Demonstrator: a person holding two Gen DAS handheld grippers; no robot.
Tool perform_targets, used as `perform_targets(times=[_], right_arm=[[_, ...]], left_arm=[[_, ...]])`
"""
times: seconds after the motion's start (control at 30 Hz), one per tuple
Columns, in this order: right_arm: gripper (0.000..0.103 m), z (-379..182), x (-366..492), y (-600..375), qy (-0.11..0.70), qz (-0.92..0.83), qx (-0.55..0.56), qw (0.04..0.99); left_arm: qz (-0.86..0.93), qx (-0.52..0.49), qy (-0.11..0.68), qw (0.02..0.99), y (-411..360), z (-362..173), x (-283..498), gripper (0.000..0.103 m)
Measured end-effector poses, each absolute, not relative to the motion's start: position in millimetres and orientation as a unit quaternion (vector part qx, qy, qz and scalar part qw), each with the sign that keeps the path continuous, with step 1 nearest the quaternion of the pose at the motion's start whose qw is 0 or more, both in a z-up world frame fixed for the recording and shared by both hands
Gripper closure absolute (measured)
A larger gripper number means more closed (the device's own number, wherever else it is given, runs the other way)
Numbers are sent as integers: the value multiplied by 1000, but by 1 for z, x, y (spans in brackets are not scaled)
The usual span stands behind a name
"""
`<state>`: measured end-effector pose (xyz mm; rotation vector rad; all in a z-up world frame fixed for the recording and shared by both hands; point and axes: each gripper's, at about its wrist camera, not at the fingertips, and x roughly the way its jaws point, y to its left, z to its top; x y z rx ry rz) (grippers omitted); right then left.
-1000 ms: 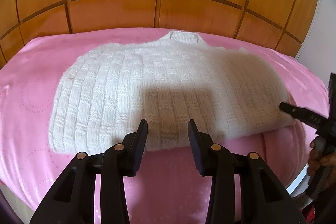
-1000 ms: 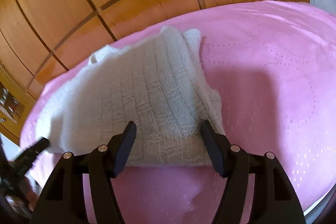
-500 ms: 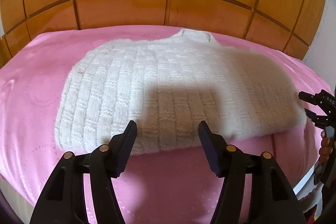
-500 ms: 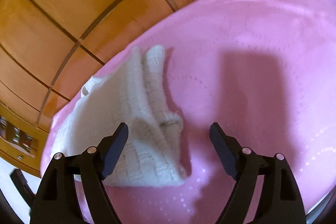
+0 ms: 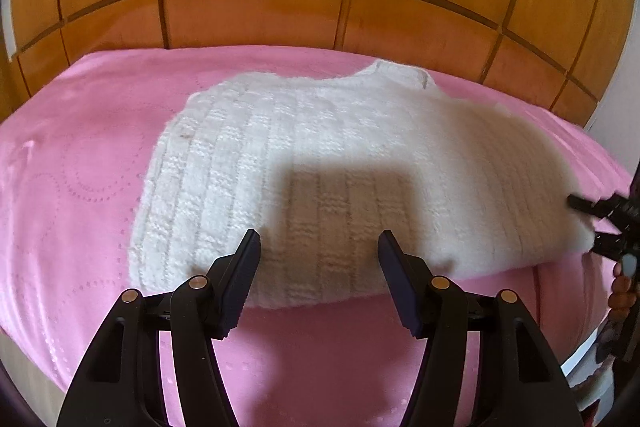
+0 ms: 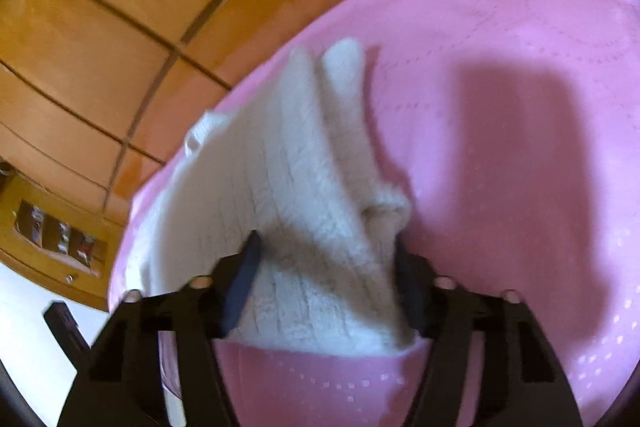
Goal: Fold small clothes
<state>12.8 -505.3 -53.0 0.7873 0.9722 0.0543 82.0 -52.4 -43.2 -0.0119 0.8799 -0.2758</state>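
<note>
a cream-white cable-knit sweater point(image 5: 340, 183) lies flat on a pink bedspread w/ dotted circle pattern point(image 5: 80, 187), its ribbed collar point(image 5: 396, 73) pointing toward the orange-brown wooden panel headboard point(image 5: 256, 7) behind the bed. the sweater looks already folded in on the sides, forming a rough rectangle.

left gripper point(image 5: 318, 277) hovers just above the sweater's near hem, jaws wide apart, nothing between them; its shadow falls across the knit in front.

right gripper point(image 6: 326, 283) sits at the sweater's right edge, where the layered fold stacks up. its jaws are apart w/ the thick folded corner of the knit between them, fabric near or touching both pads; can't tell if it's squeezing, view is blurred. in the left wrist view the right gripper point(image 5: 592, 223) shows at the sweater's far right edge, fingers spread.

a wooden nightstand w/ small items point(image 6: 52, 235) shows at lower left of the right wrist view.
</note>
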Motion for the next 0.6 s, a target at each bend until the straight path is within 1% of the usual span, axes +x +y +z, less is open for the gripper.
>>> perform_targets(times=[0.03,0.07,0.1,0.17,0.3,0.37,0.47,0.6], right_arm=[[63,-53,16,-503,460,22,361,811],[76,-52,18,-502,462,23,359,810],[83,-51,21,-500,466,33,368,804],[85,-44,23,-495,468,35,359,807],[87,-14,29,-485,446,63,362,816],[88,2,33,-478,433,80,364,821],[89,33,45,-453,415,119,350,832],[90,62,65,-414,395,168,336,838]], left_arm=[[-132,-11,425,895,-49,-42,83,43],[-132,-17,426,895,-44,-41,85,43],[-136,-27,428,893,-38,-40,88,43],[-144,-53,432,889,-23,-39,94,43],[-163,-116,456,867,6,-45,110,59],[-180,-148,469,852,17,-51,119,63],[-201,-176,481,835,27,-60,127,68],[-213,-195,487,824,31,-69,133,68]])
